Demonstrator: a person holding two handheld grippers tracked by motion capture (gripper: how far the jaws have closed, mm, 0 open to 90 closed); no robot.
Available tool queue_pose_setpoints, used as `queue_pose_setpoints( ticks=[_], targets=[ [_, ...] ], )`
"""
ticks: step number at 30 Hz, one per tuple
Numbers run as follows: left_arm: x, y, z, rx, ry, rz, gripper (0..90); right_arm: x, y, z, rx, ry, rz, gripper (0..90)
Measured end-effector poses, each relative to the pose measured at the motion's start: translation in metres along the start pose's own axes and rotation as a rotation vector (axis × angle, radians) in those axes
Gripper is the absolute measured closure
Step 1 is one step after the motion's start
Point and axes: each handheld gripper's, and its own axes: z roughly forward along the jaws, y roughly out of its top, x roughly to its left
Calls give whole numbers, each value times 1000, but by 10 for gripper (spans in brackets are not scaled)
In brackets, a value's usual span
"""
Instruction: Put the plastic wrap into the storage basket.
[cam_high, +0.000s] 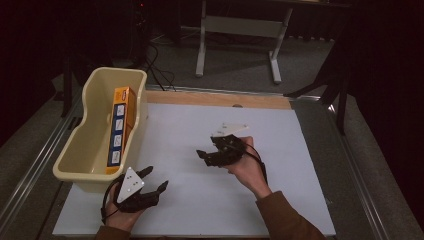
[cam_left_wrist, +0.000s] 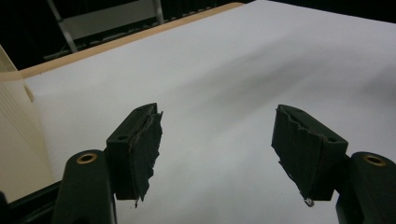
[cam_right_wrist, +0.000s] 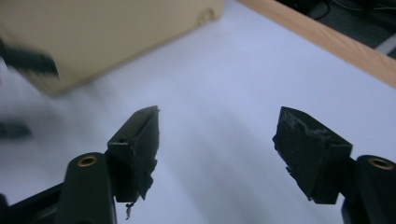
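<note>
Both grippers hover over the white table top (cam_high: 210, 200) with jaws spread wide and nothing between them, left gripper (cam_high: 156, 181) near the front edge beside the cream tub (cam_high: 75, 150), right gripper (cam_high: 204, 155) mid-table, while an orange box (cam_high: 121, 125) stands on edge inside the tub.

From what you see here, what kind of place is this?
Probably a lab or recording workspace. A white board covers the table, a person holds the left gripper and right gripper, and cables run across the dark floor behind.
</note>
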Motion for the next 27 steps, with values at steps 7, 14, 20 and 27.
queue_pose_setpoints(
  ticks=[7,14,20,27],
  targets=[
    [-1,0,2,10,5,0,323,-11,-52,-27,27,-82,-65,262],
    [-1,-1,3,25,10,-2,323,-37,-103,-53,12,-129,0,263],
    [-1,-1,7,45,4,0,321,-50,-141,-79,-54,-171,112,275],
    [-1,-1,8,62,9,-6,322,-45,-168,-106,-100,-197,117,249]
  ],
)
